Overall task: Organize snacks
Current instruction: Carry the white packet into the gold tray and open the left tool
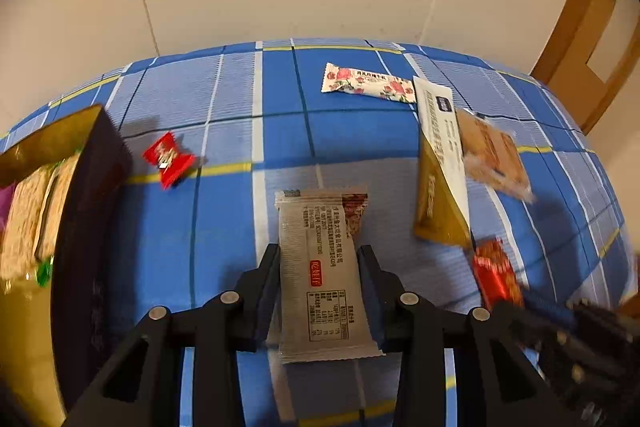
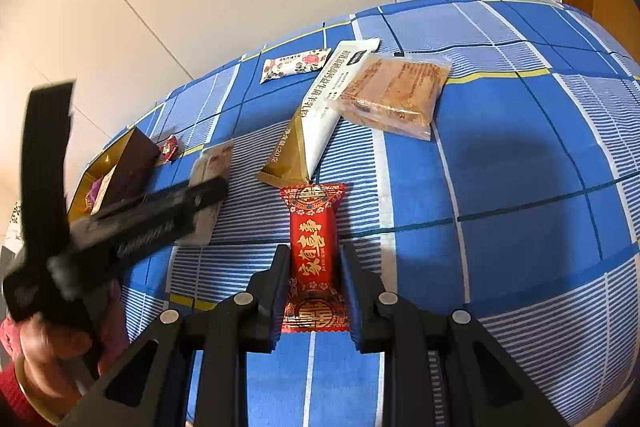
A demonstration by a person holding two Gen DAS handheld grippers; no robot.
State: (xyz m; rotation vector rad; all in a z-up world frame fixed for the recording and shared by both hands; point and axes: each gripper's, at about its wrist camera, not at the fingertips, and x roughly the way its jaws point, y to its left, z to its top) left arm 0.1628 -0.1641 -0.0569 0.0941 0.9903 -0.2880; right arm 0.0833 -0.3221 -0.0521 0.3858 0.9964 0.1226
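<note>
Tongs on both sides are pinching snacks. Left tongs (image 1: pixel 318 267) clamp a grey-silver rectangular foil snack packet (image 1: pixel 320 267) across its width, long axis running 12 to 6 o'clock out from between the jaws, top end free above the blue plaid tablecloth-covered table (image 1: pixel 224 227). Right tongs (image 2: pixel 314 267) pinch a red foil candy bar wrapper with gold characters (image 2: pixel 314 255) the same way, long axis 12 to 6. Whether either packet is lifted or resting on the cloth, cannot tell. Open dark brown box with gold lining (image 1: pixel 88 187) sits at 9 o'clock of the left tongs, already holding pale wrapped biscuits; judged to be the drop target, and the left hand is clearly the nearer one. So next move likely swings the grey packet toward 9 and over the box wall; the long axis may need turning to line up with the box. Loose on the table: small red twist-wrapped candy (image 1: pixel 170 159) at 11 o'clock just beside the box, white floral-print packet (image 1: pixel 368 85) at 12, white-and-gold tall pouch (image 1: pixel 440 167) at 1 to 2, with clear bag of brown crackers (image 1: pixel 496 155) touching its right side. Risk: slick foil slipping from the pinch mid-swing.
</note>
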